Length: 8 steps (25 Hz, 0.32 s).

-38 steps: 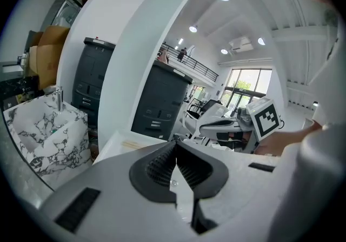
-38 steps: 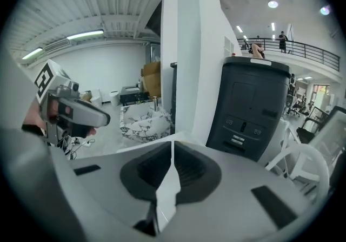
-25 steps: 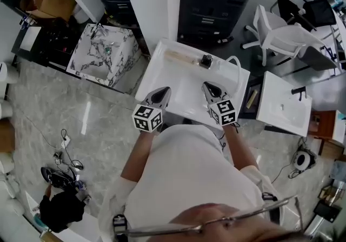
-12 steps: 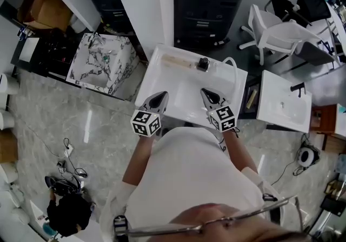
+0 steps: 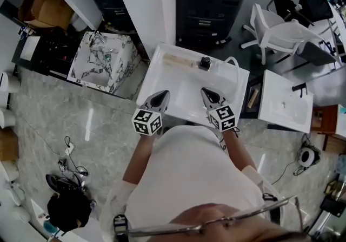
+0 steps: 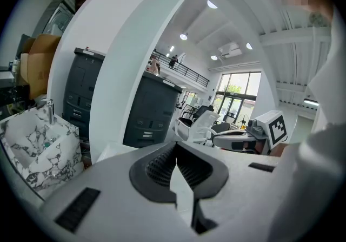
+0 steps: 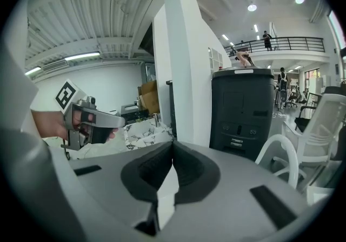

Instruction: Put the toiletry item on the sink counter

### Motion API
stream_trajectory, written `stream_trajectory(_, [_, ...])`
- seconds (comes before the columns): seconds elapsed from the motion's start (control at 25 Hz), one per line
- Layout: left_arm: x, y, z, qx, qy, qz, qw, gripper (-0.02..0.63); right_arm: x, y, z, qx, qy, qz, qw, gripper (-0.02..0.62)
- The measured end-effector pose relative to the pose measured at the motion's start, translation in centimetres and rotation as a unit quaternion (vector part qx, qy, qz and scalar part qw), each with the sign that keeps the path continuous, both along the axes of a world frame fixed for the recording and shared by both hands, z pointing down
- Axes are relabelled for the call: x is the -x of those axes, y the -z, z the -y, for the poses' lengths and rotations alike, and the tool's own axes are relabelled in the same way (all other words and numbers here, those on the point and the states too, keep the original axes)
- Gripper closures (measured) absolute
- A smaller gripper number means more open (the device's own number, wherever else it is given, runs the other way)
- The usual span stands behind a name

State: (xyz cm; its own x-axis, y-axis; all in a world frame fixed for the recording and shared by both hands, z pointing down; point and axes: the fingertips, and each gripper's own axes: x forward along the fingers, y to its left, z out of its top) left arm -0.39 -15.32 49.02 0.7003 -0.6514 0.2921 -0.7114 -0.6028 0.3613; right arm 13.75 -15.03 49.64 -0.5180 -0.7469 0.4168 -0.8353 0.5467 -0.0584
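Left claw (image 5: 161, 95) and right claw (image 5: 208, 92), both closed and empty, hover at six o'clock of the sink surface (image 5: 241, 80); the toiletry item (image 5: 180, 60) at twelve looks already placed, so drawing back seems next.

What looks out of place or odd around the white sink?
Nothing stands out. A pale long item lies on the back ledge of the white sink beside a dark fitting; no spill shows. The left gripper and right gripper hover shut, holding nothing.
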Motion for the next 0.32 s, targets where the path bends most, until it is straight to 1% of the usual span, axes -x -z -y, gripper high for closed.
stream_trajectory(0.32, [0.05,0.04,0.43,0.000,0.000,0.000,1.0000,0.601,-0.10,0.03,0.41,0.001,-0.003,0.002,1.000,0.589])
